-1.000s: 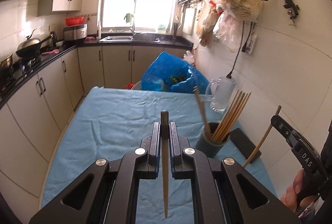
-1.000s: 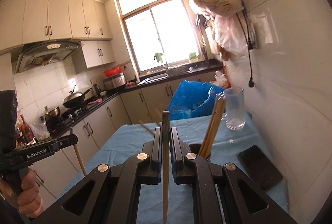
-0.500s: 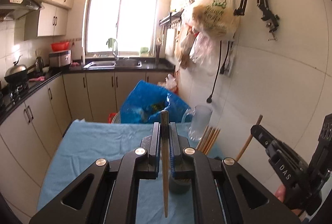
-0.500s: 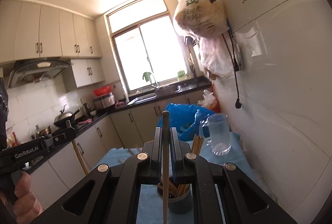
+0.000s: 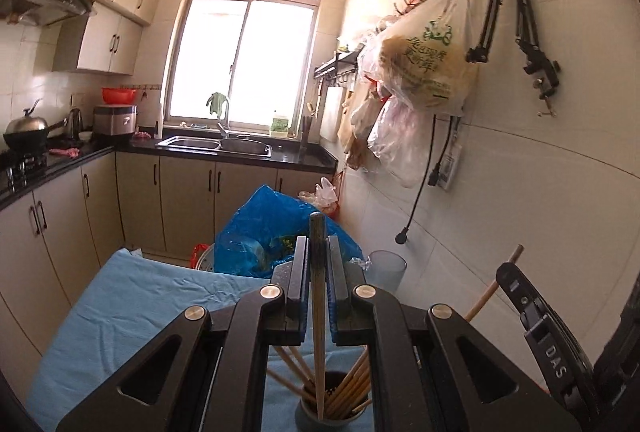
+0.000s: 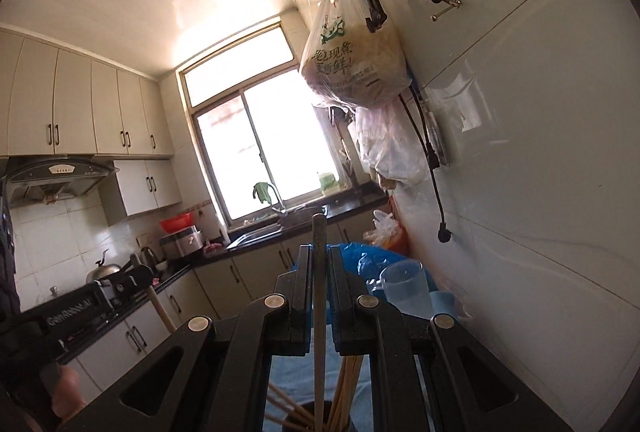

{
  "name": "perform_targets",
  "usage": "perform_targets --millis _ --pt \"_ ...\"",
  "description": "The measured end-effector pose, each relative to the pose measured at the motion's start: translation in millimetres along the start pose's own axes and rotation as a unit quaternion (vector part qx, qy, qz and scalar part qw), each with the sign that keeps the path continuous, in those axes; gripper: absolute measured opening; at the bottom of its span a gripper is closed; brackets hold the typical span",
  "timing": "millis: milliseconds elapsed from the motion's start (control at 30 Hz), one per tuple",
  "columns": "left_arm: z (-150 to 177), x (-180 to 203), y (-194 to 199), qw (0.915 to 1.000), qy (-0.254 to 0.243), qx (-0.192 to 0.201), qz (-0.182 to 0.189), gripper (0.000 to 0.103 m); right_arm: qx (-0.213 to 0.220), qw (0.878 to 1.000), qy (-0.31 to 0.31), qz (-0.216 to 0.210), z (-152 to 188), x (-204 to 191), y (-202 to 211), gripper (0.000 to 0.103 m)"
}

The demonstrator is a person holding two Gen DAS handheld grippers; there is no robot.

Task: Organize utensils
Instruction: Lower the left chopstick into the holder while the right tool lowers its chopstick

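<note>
Each claw is clamped on one wooden chopstick: the left claw grips its chopstick with the long axis upright, lower tip at the mouth of the dark chopstick holder at bottom centre of the left view, while the right claw holds a second chopstick likewise over the holder at that frame's bottom edge. The holder stands on the blue-covered desk directly below both claws, neither clearly nearer. Two chopsticks are gripped; those in the one holder, roughly ten, cannot be counted exactly.
</note>
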State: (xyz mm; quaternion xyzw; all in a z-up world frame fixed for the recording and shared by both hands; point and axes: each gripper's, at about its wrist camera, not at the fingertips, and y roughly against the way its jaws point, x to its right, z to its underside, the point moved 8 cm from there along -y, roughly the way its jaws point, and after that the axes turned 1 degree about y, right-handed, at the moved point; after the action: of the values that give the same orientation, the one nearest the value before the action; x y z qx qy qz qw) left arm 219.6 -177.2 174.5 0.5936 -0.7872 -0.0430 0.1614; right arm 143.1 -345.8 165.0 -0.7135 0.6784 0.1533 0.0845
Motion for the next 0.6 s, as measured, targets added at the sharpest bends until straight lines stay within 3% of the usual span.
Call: perform_targets --millis 200,367,600 --pt "19 -11 -17 1.0 0.006 0.003 -0.007 0.007 -0.005 1.0 0.022 0.008 16 -3 -15 0.008" --pt "38 -22 -25 0.9997 0.018 -0.014 -0.007 0.007 -0.03 0.999 0.019 0.009 36 6 -24 0.008" --pt "52 -25 -21 0.9992 0.0 -0.041 0.001 0.007 -0.066 0.998 0.014 0.009 58 14 -28 0.008"
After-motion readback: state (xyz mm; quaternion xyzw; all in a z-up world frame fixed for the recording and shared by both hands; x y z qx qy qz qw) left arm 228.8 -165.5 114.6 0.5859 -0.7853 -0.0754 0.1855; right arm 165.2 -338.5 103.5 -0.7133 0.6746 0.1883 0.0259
